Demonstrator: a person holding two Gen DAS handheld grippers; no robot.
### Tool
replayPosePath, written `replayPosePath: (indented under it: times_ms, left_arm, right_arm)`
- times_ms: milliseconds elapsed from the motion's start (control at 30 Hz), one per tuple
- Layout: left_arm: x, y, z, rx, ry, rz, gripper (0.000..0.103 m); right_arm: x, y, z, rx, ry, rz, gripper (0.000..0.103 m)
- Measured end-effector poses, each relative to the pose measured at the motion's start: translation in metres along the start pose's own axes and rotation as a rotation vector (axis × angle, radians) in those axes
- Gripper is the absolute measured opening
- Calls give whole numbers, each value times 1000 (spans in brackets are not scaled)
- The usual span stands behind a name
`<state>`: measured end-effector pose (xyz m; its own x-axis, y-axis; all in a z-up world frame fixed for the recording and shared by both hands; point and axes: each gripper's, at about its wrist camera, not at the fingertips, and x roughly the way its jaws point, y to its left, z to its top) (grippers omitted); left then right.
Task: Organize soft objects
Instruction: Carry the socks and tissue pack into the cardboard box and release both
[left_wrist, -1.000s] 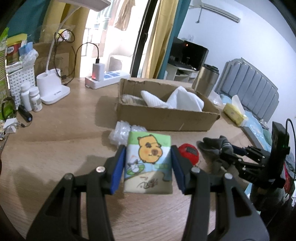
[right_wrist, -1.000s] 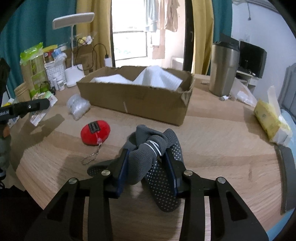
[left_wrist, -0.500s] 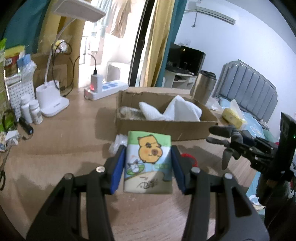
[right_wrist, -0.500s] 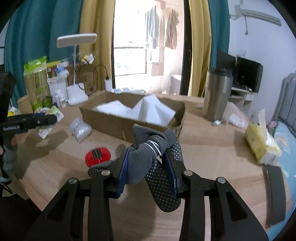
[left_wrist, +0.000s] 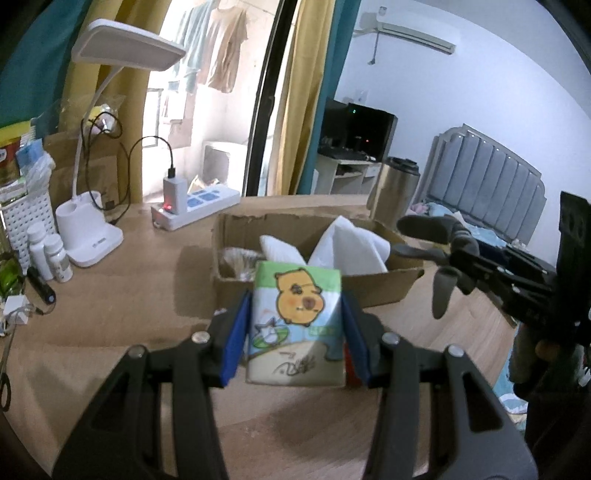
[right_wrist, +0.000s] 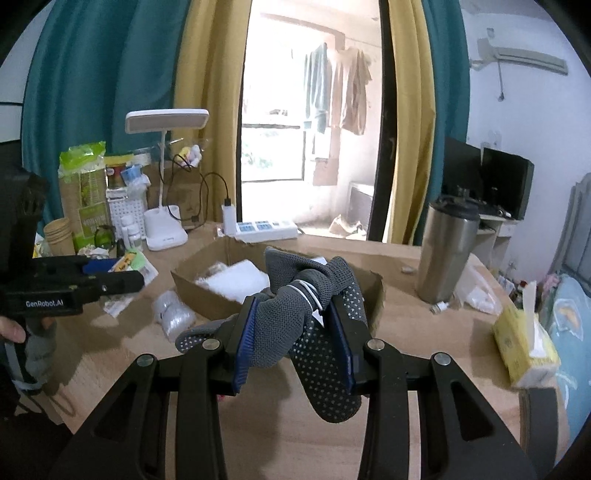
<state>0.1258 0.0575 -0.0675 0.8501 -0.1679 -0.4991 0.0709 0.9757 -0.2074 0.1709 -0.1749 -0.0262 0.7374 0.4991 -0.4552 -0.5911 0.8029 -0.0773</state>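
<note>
Above our wooden bench (left_wrist: 110, 332), our left hand-held gripper (left_wrist: 295, 343) pinches a tissue pack (left_wrist: 297, 321), our right hand-held gripper (right_wrist: 295, 343) pinches grey gloves (right_wrist: 295, 317), both near the cardboard box (left_wrist: 369, 291).

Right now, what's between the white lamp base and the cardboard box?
In the left wrist view, a white power strip with a charger plugged in lies between the lamp base and the cardboard box.
</note>
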Motion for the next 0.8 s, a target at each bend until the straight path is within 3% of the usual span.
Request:
replayPosePath:
  times_ms: [800]
  left_arm:
    - [-8,-5,57,46,-123,-26,49]
  right_arm:
    - [16,20,56,-49,-112,79,40]
